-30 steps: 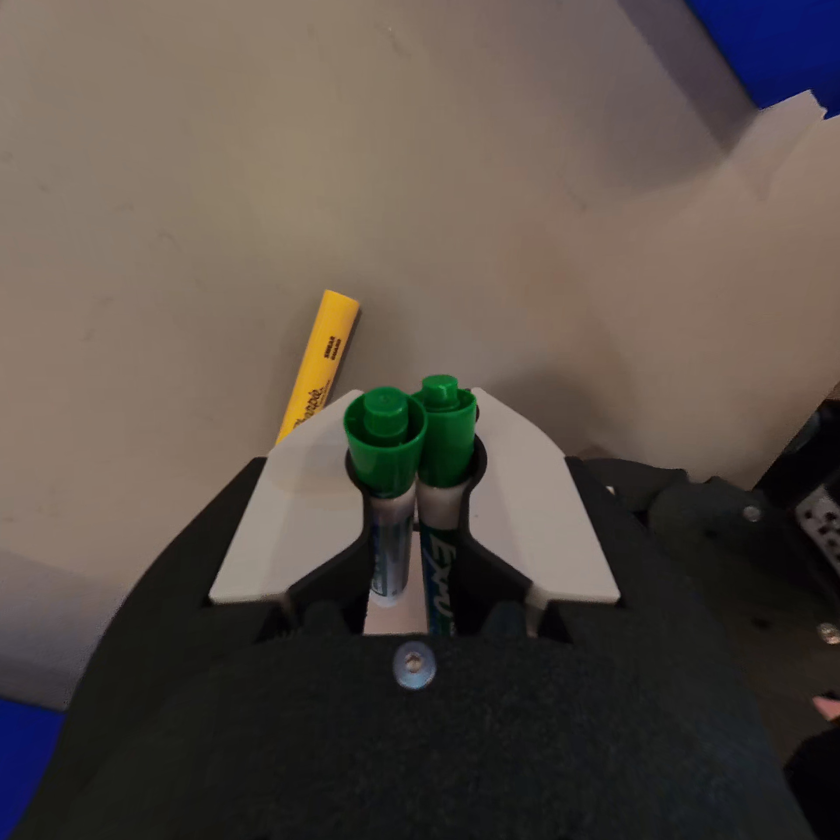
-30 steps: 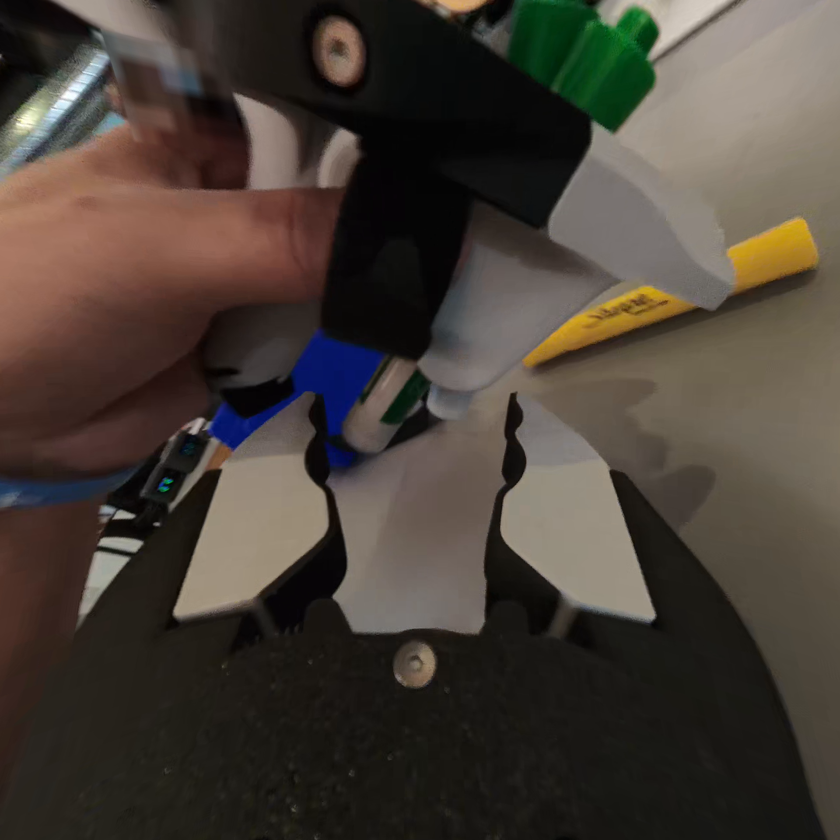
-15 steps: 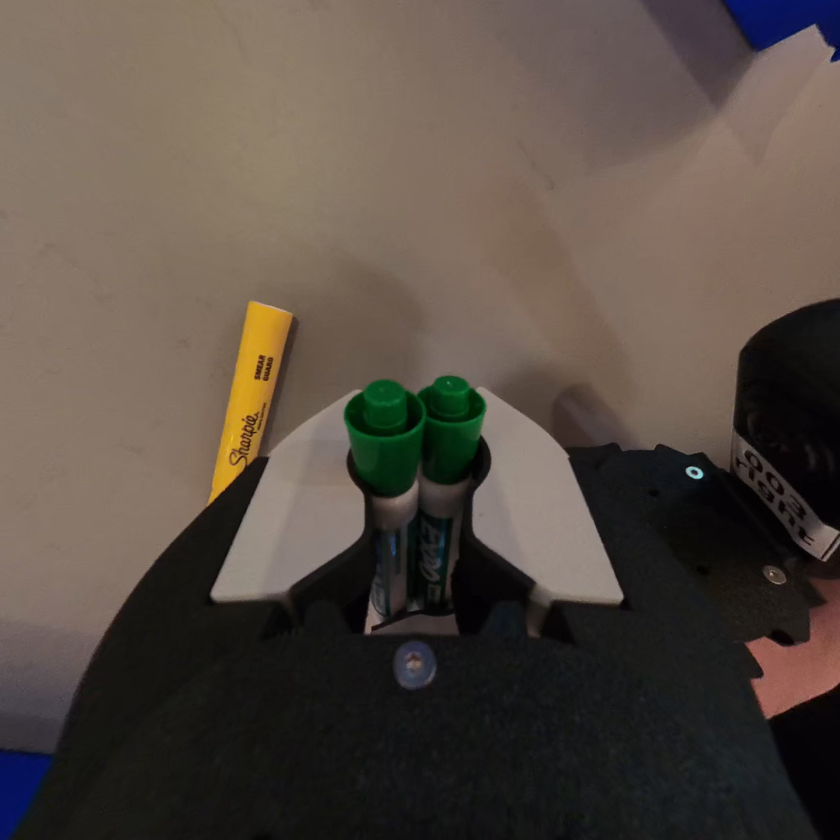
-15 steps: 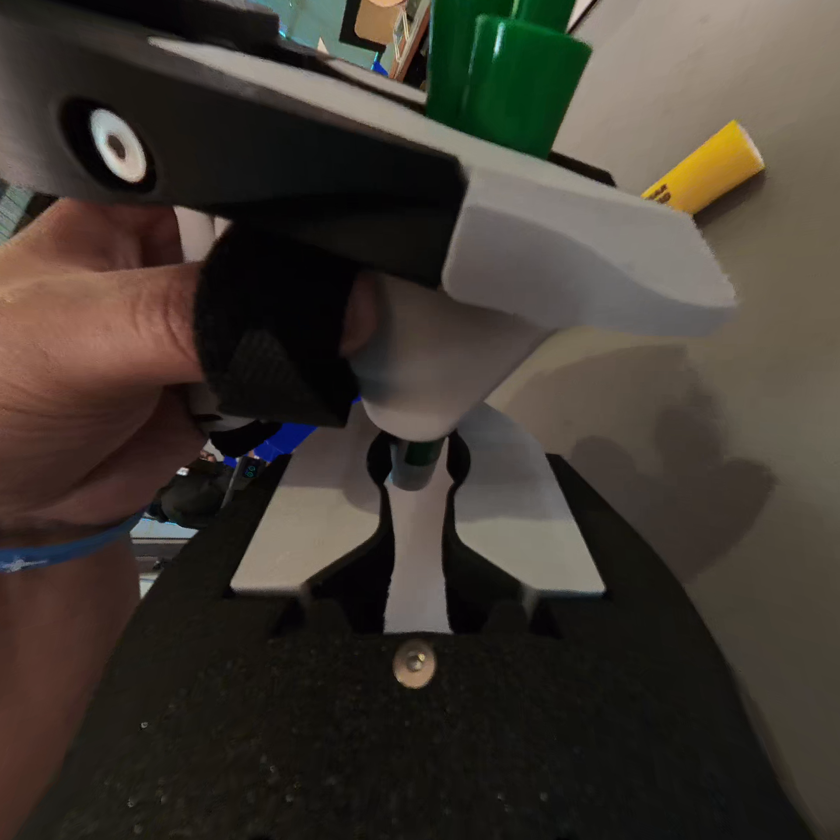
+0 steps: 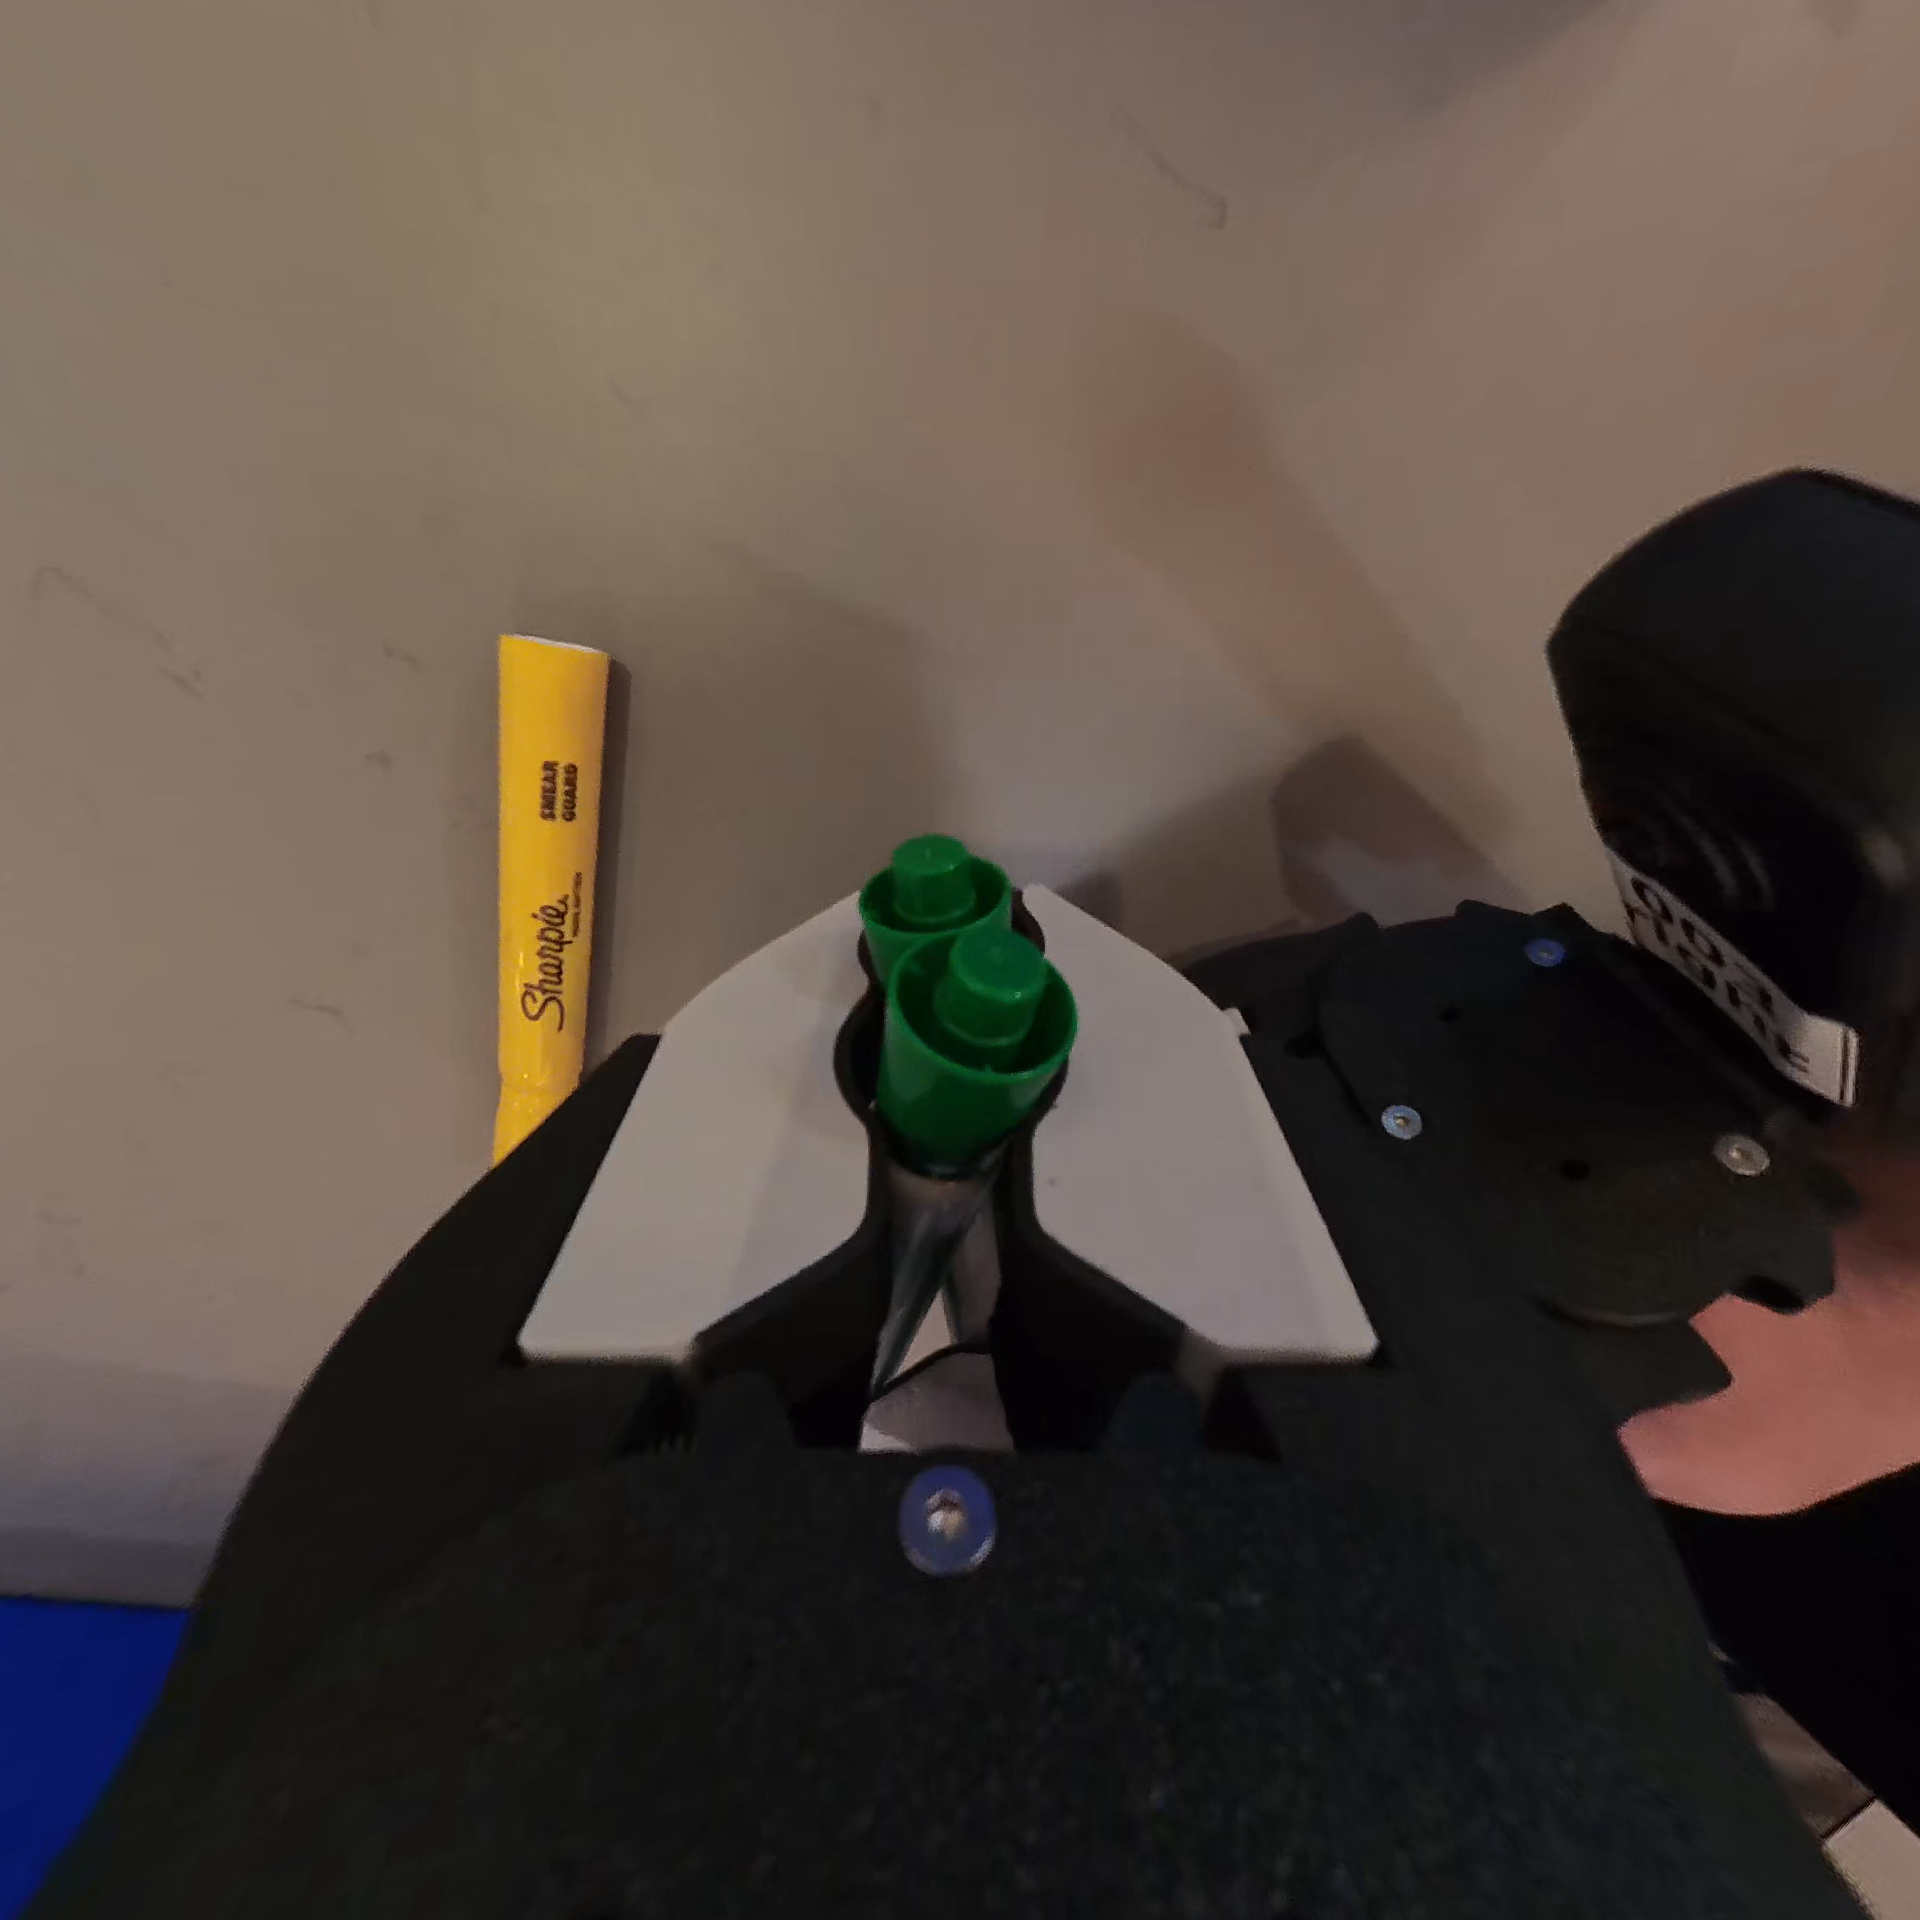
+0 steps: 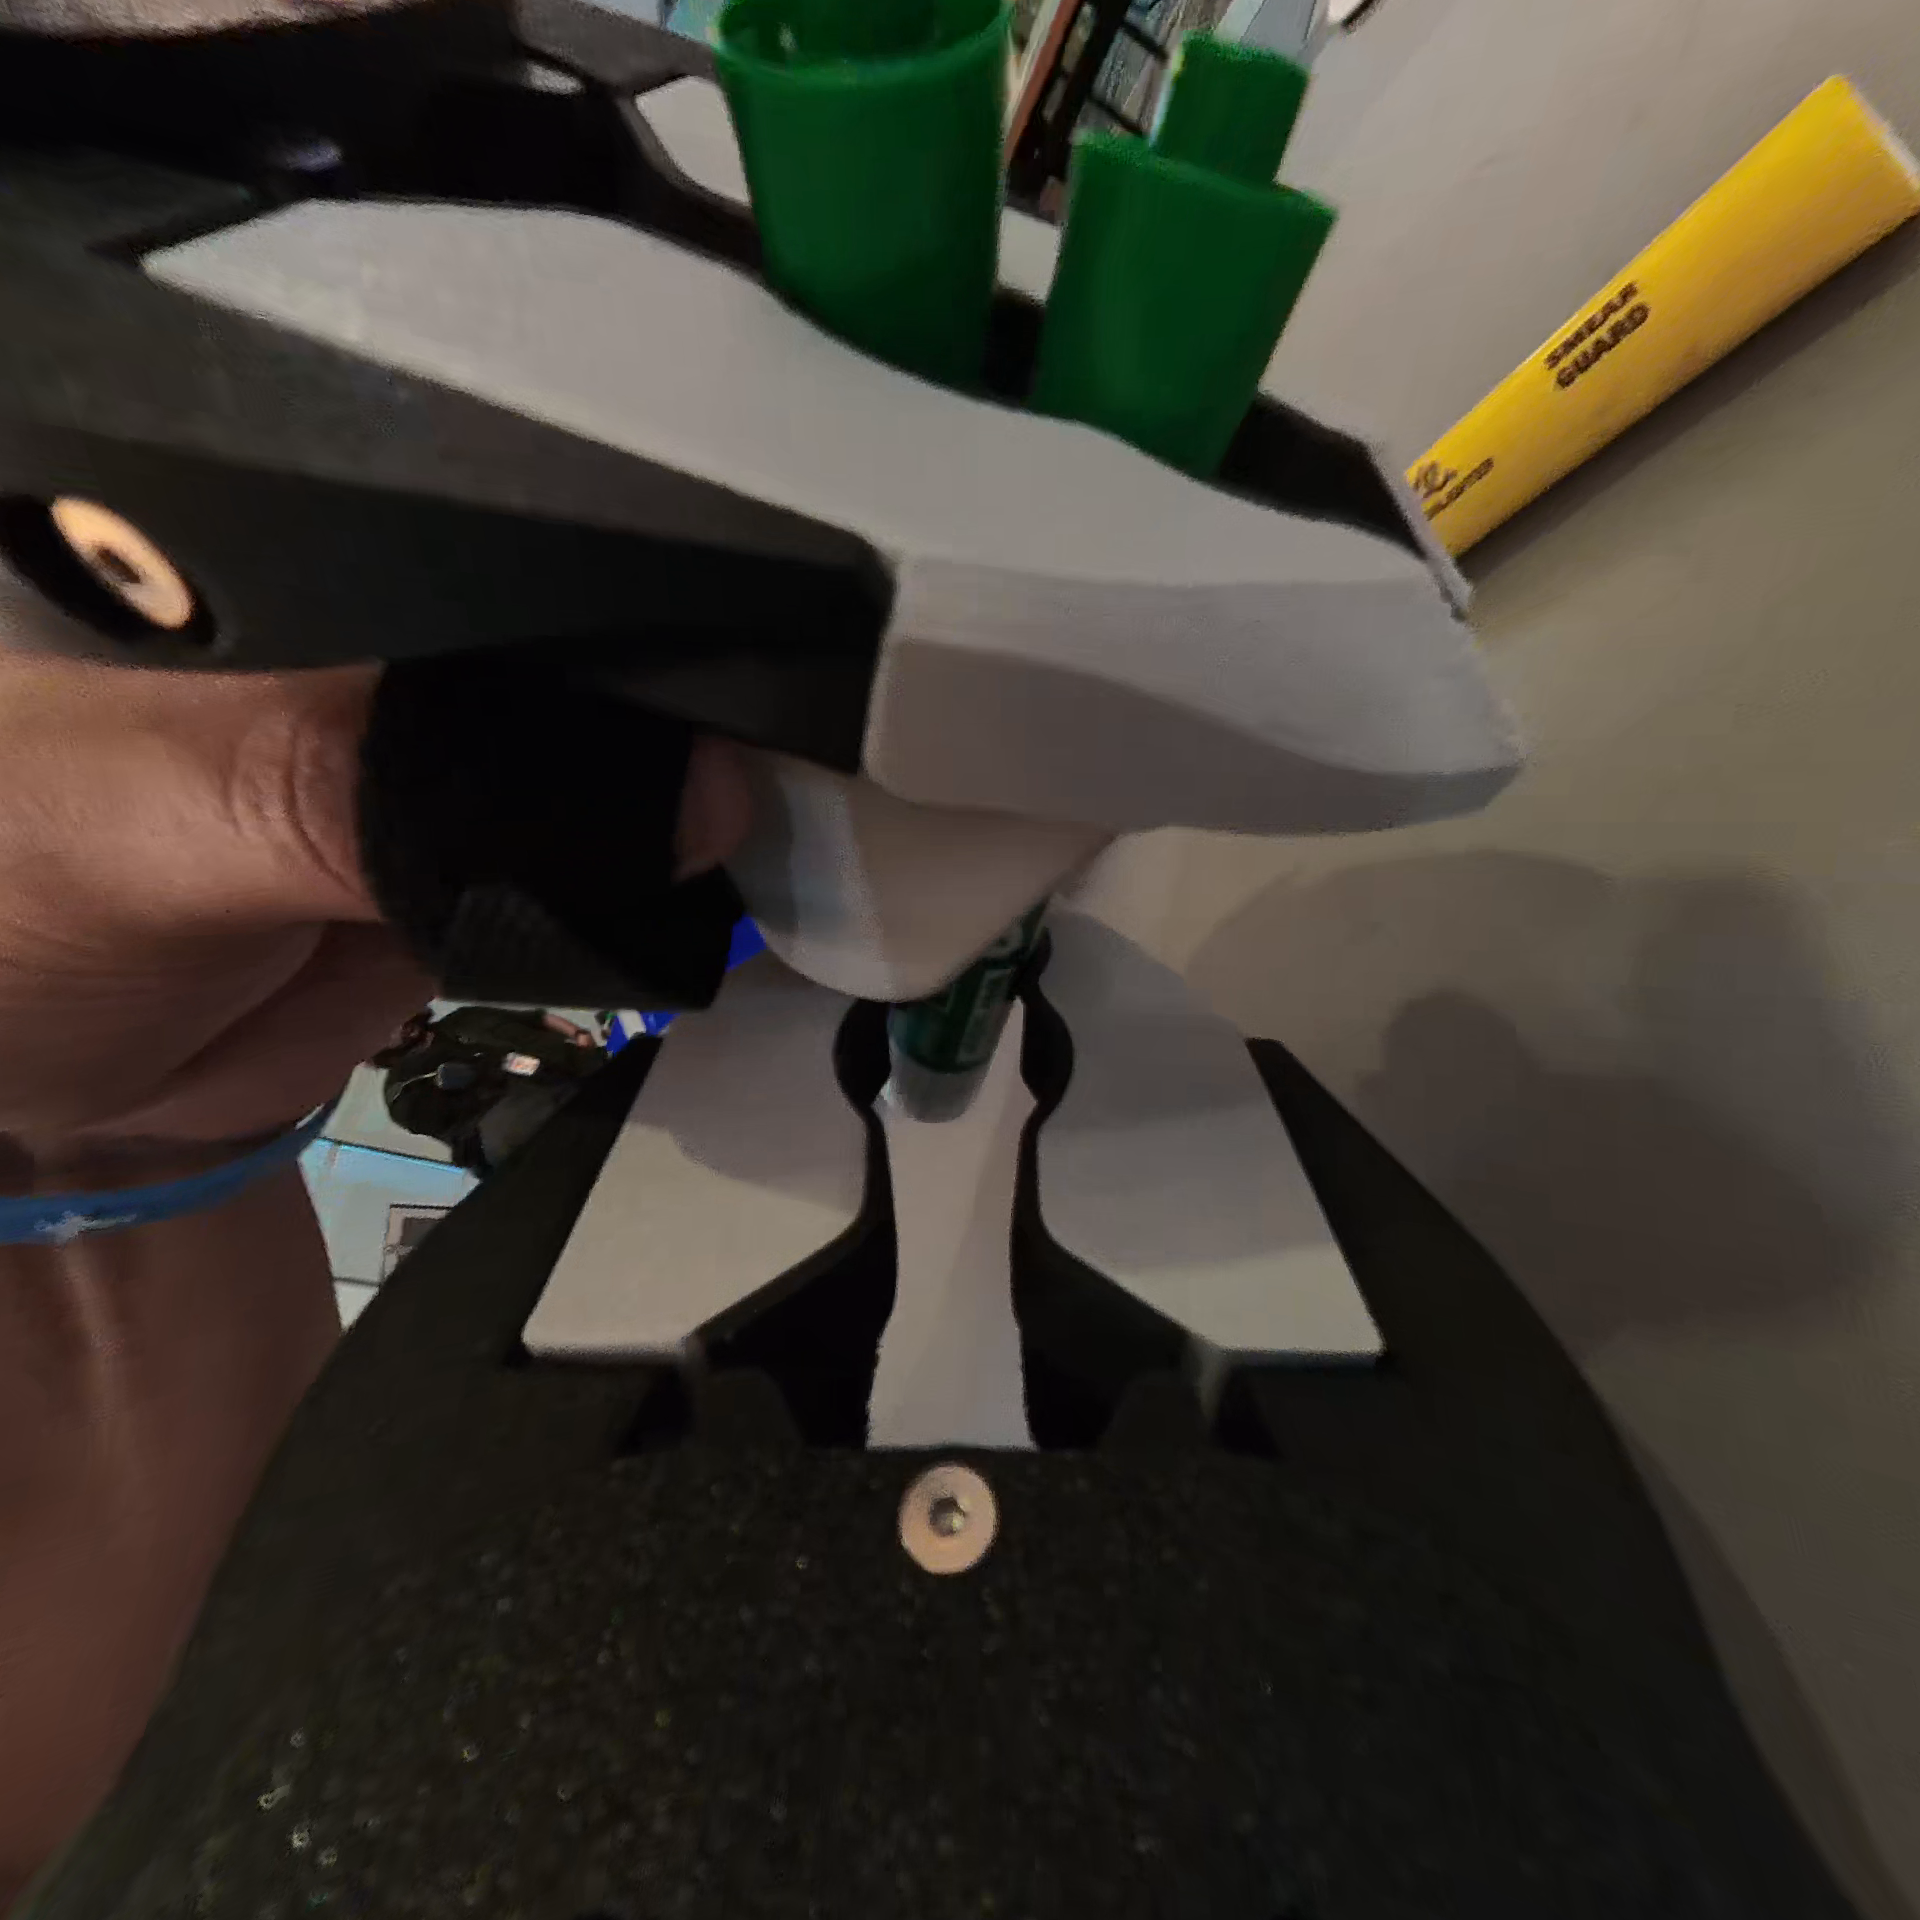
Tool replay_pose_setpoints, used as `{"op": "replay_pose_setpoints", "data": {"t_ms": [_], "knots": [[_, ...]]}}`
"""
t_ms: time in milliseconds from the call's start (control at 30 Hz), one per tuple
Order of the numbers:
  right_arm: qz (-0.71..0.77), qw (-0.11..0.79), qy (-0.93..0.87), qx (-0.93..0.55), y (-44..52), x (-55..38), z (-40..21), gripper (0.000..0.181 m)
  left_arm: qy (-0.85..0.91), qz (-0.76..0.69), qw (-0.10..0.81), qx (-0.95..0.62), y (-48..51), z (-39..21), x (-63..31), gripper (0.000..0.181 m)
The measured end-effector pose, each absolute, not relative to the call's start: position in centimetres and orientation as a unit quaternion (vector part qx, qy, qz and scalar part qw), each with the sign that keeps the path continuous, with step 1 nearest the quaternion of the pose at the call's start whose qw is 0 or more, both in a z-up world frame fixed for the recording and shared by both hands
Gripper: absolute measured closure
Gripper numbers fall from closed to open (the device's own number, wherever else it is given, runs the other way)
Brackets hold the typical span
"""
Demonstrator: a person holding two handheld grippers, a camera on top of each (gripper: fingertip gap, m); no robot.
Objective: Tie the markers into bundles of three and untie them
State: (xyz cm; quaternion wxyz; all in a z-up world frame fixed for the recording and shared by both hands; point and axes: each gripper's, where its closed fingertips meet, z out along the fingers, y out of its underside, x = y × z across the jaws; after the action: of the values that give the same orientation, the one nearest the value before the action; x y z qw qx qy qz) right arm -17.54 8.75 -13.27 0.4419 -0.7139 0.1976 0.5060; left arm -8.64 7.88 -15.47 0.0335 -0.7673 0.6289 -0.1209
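Where the left tool point(image 5: 951, 1013) clamps, two green-capped markers point(image 5: 966, 1023) cross.

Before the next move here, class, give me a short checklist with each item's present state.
1. Left gripper shut on the two green markers: ok.
2. Right gripper closed round the lower marker end: ok, its fingers sit close on the barrel.
3. Green caps on both markers: ok.
4. Third marker in the bundle: not ok, the yellow marker lies apart on the table.
5. Tie or band round the markers: cannot tell, only a thin dark line shows low between the left fingers.
6. Markers parallel: not ok, they cross in the left wrist view.
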Motion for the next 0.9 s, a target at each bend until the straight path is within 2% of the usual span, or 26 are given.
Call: {"op": "replay_pose_setpoints", "data": {"t_ms": [200,333,433,500,567,700,800,900], "knots": [[0.501,0.431,0.176,-0.73,7.6,-18.0,-13.6,0.152,0.631,-0.151,-0.004,-0.761,7.2,-14.9,-9.6,0.163],[0.521,0.412,0.094,-0.742,3.0,-18.6,-12.5,0.15,0.676,-0.13,0.008,-0.725,7.6,-14.6,-11.7,0.163],[0.521,0.472,0.033,-0.711,0.2,-15.4,-9.3,0.15,0.714,-0.147,0.026,-0.684,6.6,-14.1,-12.8,0.164],[0.482,0.532,-0.005,-0.696,0.2,-11.8,-7.5,0.144,0.732,-0.162,0.046,-0.66,5.5,-13.9,-13.3,0.164],[0.465,0.555,-0.045,-0.689,0.6,-9.5,-6.4,0.144,0.73,-0.194,0.08,-0.651,4.5,-13.5,-12.9,0.164],[0.473,0.538,-0.139,-0.684,1.2,-8.9,-5.8,0.141,0.715,-0.299,0.15,-0.614,1.7,-11.8,-10.8,0.164],[0.51,0.518,-0.203,-0.656,1.0,-9.8,-4.6,0.141,0.712,-0.348,0.176,-0.584,0.1,-11.0,-9.9,0.164],[0.488,0.507,-0.269,-0.657,1.1,-10.4,-4.7,0.141,0.701,-0.372,0.205,-0.573,-0.1,-10.4,-9.2,0.164]]}}
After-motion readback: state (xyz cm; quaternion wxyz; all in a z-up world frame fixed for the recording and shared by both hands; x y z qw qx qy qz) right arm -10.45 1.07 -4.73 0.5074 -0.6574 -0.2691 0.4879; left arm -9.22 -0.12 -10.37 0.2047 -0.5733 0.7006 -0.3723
